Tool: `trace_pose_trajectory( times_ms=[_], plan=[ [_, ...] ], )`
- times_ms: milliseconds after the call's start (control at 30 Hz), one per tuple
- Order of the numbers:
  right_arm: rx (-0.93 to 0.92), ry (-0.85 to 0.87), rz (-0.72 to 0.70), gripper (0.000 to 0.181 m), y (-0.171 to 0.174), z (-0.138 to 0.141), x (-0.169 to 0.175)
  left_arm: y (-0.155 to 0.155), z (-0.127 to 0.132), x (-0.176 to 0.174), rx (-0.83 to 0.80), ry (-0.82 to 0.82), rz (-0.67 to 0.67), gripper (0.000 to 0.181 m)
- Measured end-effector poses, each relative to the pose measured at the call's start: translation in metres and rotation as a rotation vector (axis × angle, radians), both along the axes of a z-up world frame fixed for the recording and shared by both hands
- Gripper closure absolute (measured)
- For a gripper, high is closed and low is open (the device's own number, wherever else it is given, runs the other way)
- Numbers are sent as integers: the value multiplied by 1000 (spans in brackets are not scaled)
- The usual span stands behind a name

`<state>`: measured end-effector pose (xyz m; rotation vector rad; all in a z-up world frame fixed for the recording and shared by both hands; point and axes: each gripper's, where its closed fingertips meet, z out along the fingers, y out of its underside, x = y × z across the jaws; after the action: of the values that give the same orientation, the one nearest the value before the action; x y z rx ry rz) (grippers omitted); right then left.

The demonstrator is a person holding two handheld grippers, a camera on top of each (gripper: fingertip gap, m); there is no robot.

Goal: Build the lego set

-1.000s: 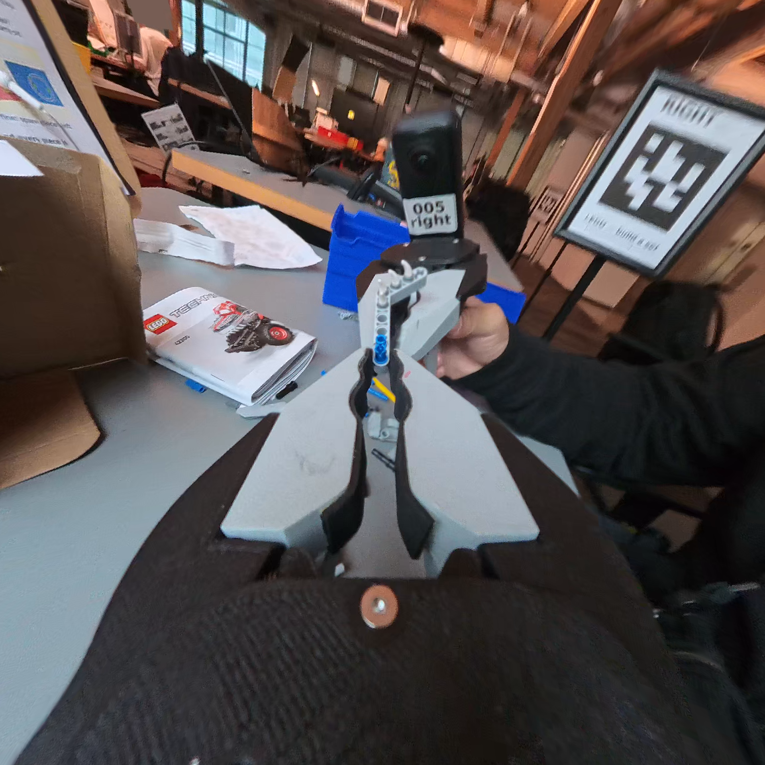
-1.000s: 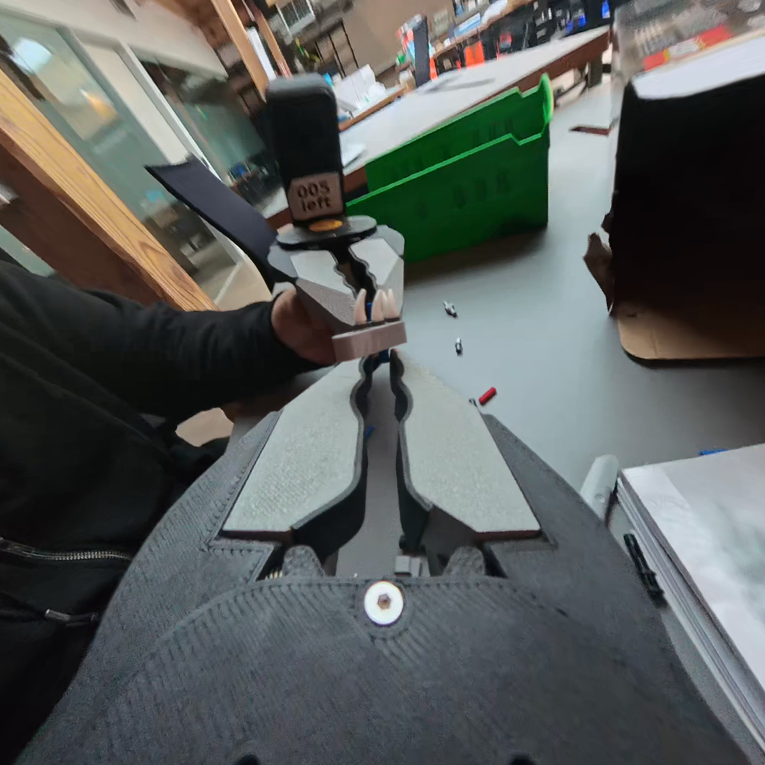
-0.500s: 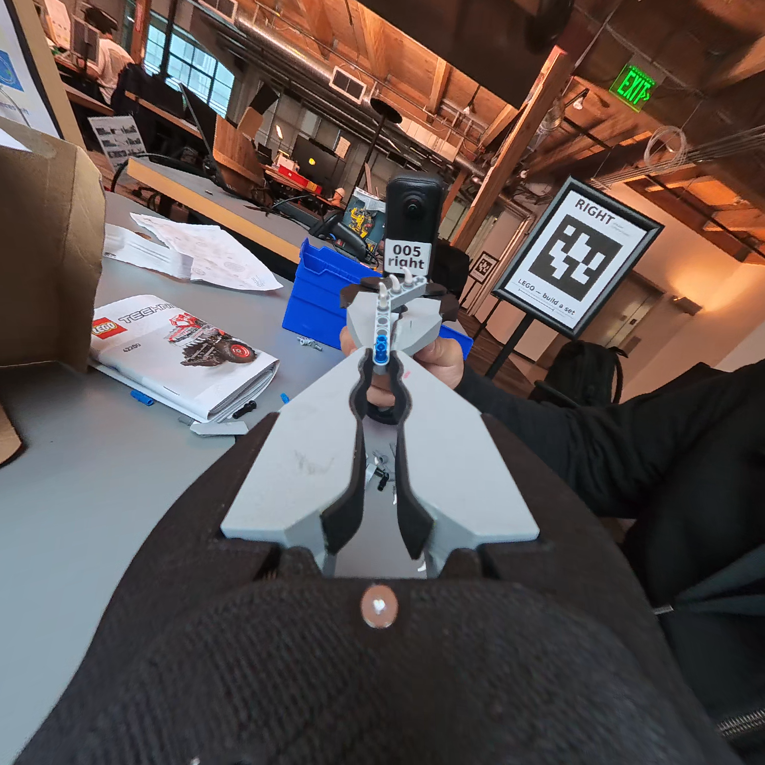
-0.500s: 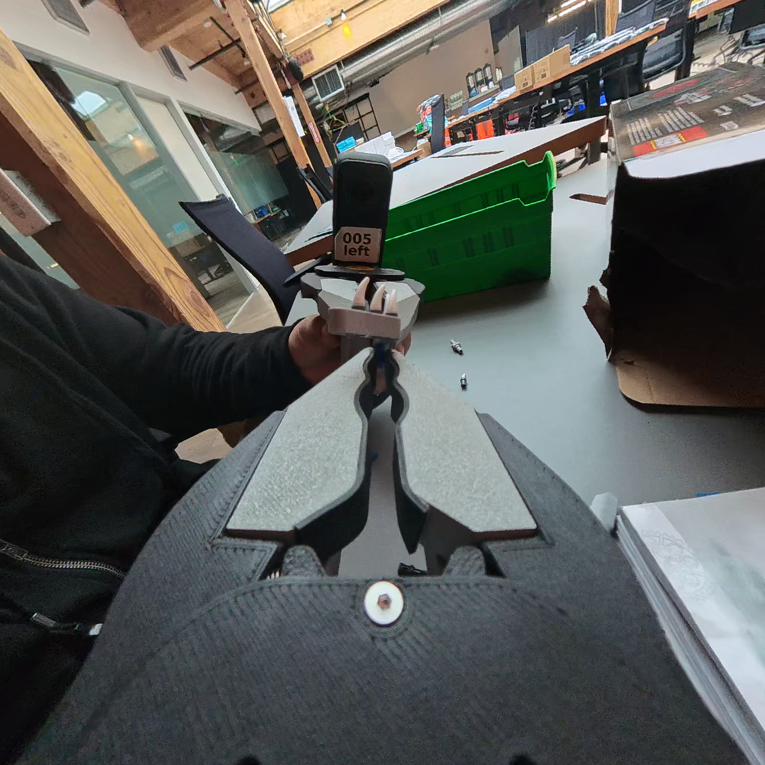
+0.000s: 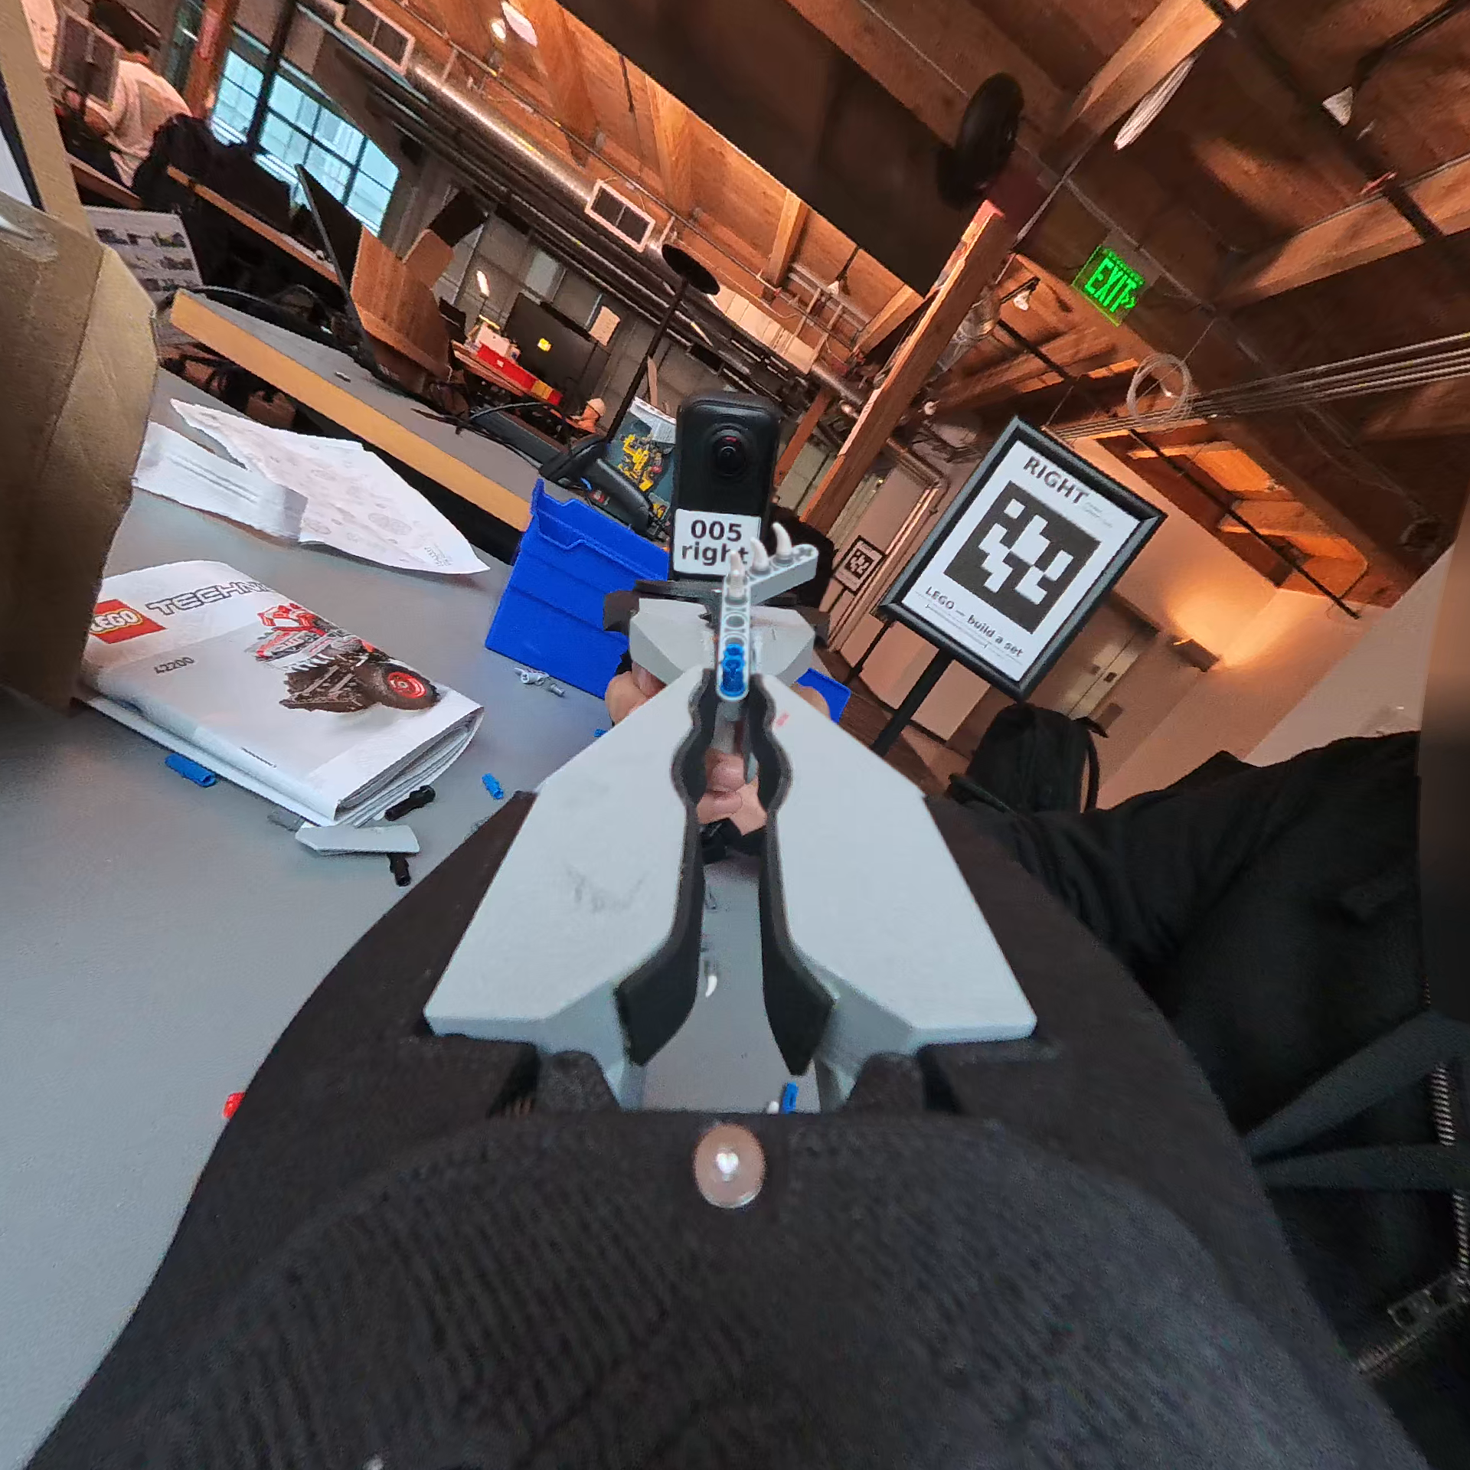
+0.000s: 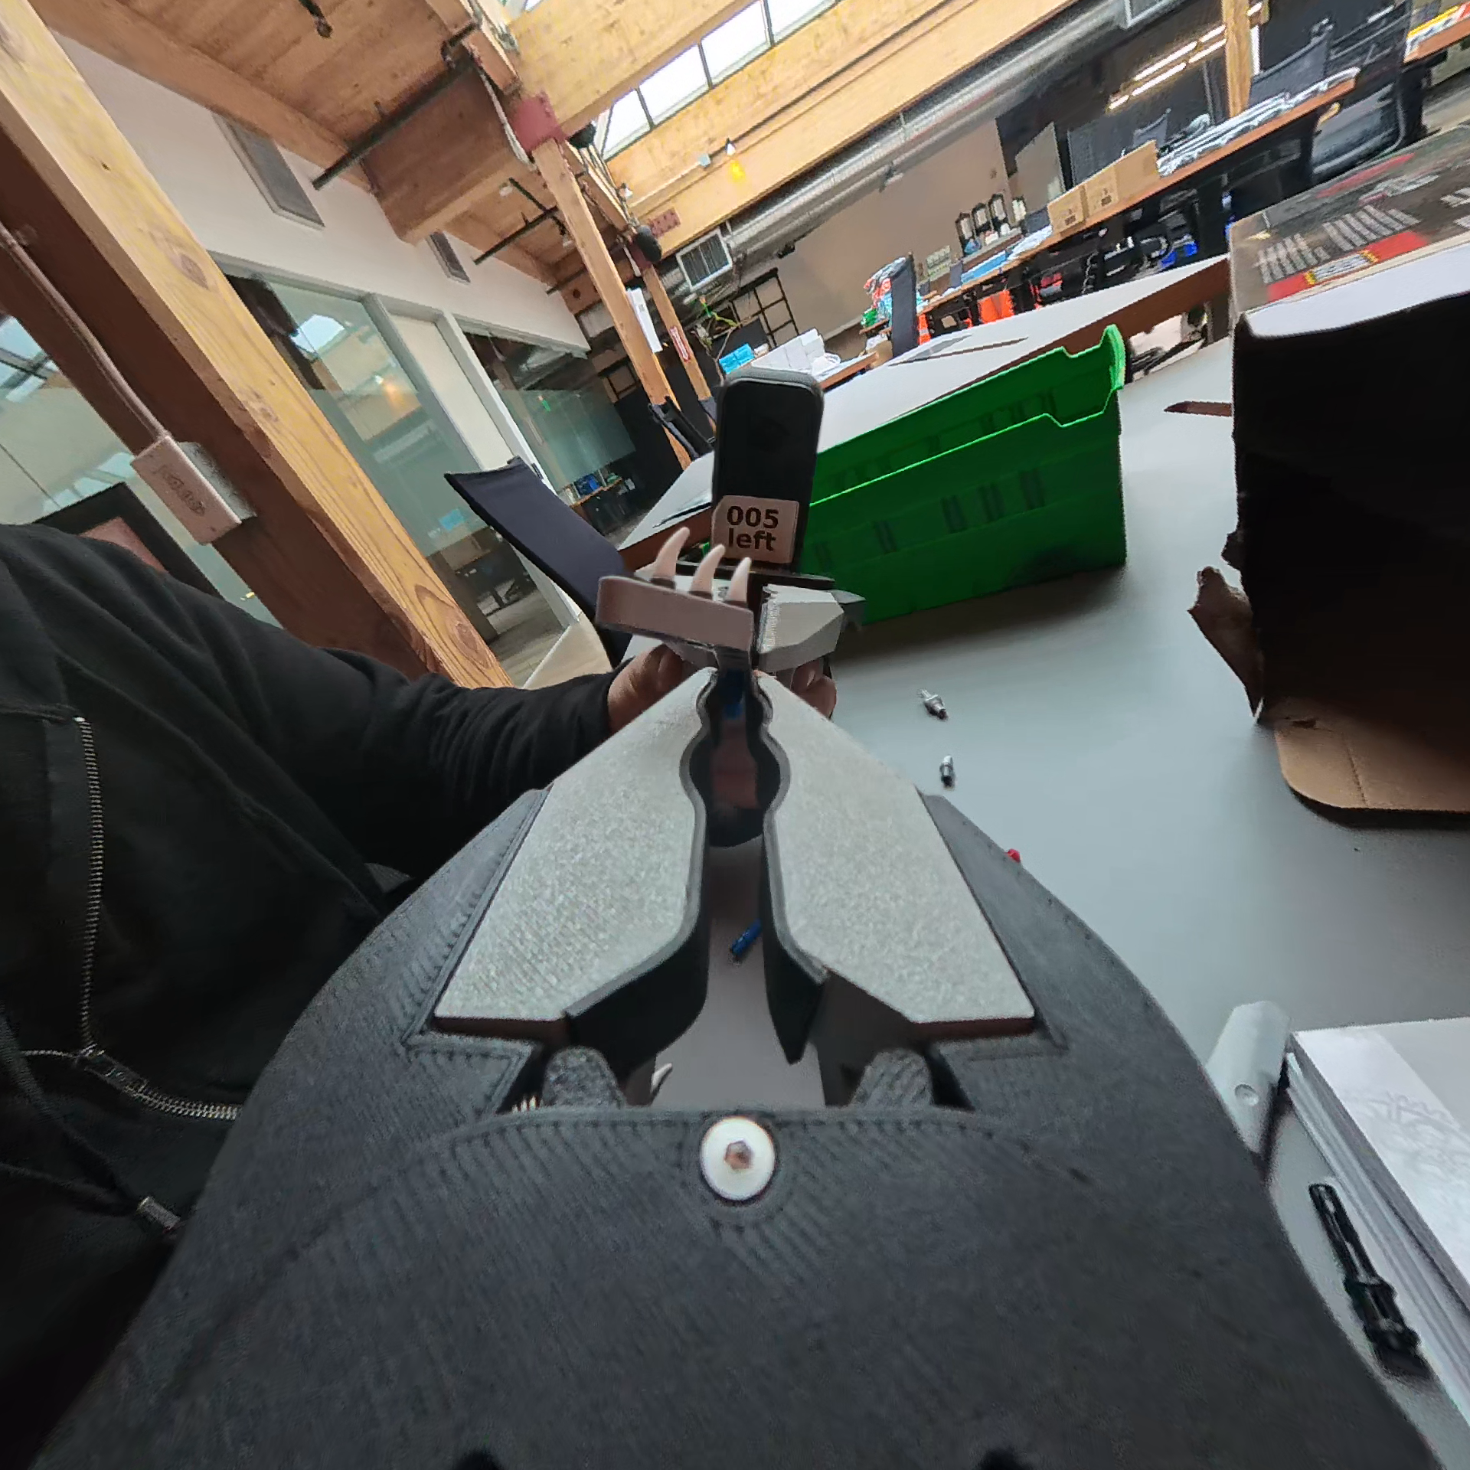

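Left wrist view
Left gripper (image 5: 730,700): fingers pinching the lower end of the grey lego assembly (image 5: 736,628), which stands upright in the air above the tabletop (image 5: 119,915).
Assembly: a grey holed beam with a blue pin (image 5: 732,662) near the fingertips and a crosspiece with three pale claws on top.
Right gripper (image 5: 720,636): faces this one from just behind the assembly.
Tabletop items: instruction booklet (image 5: 270,684) at left, blue bin (image 5: 569,604) beyond it, loose small pieces near the booklet.

Right wrist view
Right gripper (image 6: 730,686): fingers nearly pressed together around something blue at the tips, probably the pin below the assembly (image 6: 676,614); the contact is partly hidden.
Left gripper (image 6: 783,628): just behind the clawed crosspiece, held by a hand (image 6: 656,684).
Background: green bin (image 6: 978,493) and cardboard box (image 6: 1352,509) on the tabletop (image 6: 1114,795).
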<state>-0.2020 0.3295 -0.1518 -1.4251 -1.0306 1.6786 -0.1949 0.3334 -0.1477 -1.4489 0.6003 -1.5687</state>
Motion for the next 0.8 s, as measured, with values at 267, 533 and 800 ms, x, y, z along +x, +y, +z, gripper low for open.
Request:
trace_pose_trajectory(
  times_ms=[267,533,800],
  plan=[
    [-22,0,13,180,-3,-1,-4,-1,2,1,22,7,8,176],
    [-82,-33,21,181,-3,-9,-6,0,-3,-1,-21,39,0,176],
    [99,-299,-33,179,-4,-29,1,0,-18,5,154,299,126,176]
  ],
)
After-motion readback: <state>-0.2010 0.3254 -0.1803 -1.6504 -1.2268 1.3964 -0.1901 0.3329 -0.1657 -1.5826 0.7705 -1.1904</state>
